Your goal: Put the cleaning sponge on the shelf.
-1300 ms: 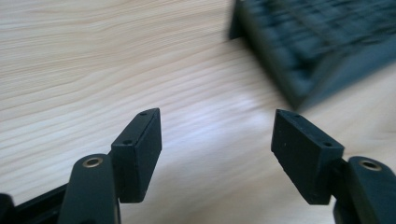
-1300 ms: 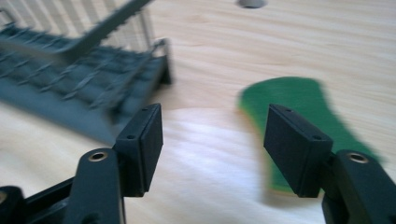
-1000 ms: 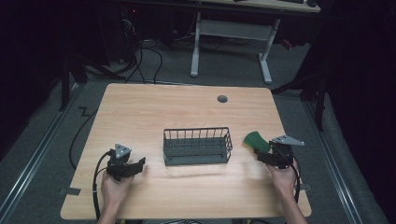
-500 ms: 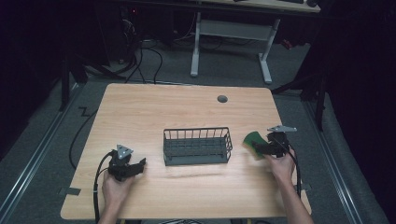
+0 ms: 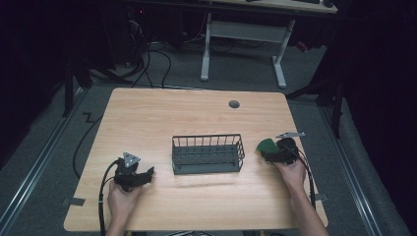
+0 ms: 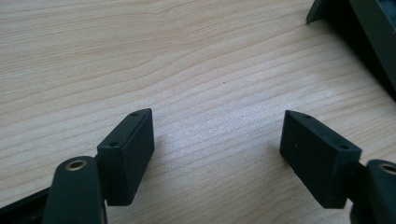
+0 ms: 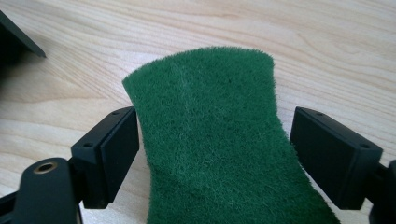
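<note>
A wooden table [image 5: 147, 123] filled the centre of the frame, a dark wire basket [image 5: 208, 153] at its middle. Right of the basket lay a green scouring pad [image 7: 210, 140]. The right gripper [image 5: 269, 153] had moved in toward it since a second earlier; its jaws, just opening, straddled the pad without pressing, likely readying a grasp. At lower left, the left gripper [image 5: 147, 173] had stayed put, jaws also just opening, wide and empty.

Green scouring pad [image 7: 219, 149] — near end cut off below.
</note>
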### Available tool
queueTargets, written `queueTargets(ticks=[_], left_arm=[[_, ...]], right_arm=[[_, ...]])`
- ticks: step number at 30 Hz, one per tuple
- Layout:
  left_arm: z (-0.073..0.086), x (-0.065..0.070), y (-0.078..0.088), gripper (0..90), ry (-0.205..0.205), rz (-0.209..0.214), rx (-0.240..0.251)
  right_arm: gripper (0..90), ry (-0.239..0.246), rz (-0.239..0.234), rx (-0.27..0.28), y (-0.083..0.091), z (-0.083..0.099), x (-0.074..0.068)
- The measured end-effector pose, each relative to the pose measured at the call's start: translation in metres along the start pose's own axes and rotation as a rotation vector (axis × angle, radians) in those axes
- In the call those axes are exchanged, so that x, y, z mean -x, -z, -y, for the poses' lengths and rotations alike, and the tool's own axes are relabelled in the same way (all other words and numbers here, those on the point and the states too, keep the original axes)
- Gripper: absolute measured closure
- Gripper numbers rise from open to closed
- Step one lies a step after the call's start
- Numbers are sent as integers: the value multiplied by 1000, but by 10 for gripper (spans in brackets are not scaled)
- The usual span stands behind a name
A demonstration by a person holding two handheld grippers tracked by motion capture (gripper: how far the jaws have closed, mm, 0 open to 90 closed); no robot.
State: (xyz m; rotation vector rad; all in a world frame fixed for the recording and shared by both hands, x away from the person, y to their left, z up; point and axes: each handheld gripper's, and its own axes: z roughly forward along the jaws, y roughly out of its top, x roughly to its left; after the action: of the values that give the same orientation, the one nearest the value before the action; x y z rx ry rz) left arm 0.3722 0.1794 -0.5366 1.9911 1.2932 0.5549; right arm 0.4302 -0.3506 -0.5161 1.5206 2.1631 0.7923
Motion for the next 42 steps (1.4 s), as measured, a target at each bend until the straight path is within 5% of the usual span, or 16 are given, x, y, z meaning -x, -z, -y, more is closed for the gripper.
queueTargets(ticks=[16, 42], left_arm=[[0, 0, 0, 272, 2, 0, 1], [0, 0, 0, 273, 3, 0, 0]], right_arm=[[259, 64, 27, 1, 5, 1, -5], [277, 114, -63, 96, 52, -4, -27]])
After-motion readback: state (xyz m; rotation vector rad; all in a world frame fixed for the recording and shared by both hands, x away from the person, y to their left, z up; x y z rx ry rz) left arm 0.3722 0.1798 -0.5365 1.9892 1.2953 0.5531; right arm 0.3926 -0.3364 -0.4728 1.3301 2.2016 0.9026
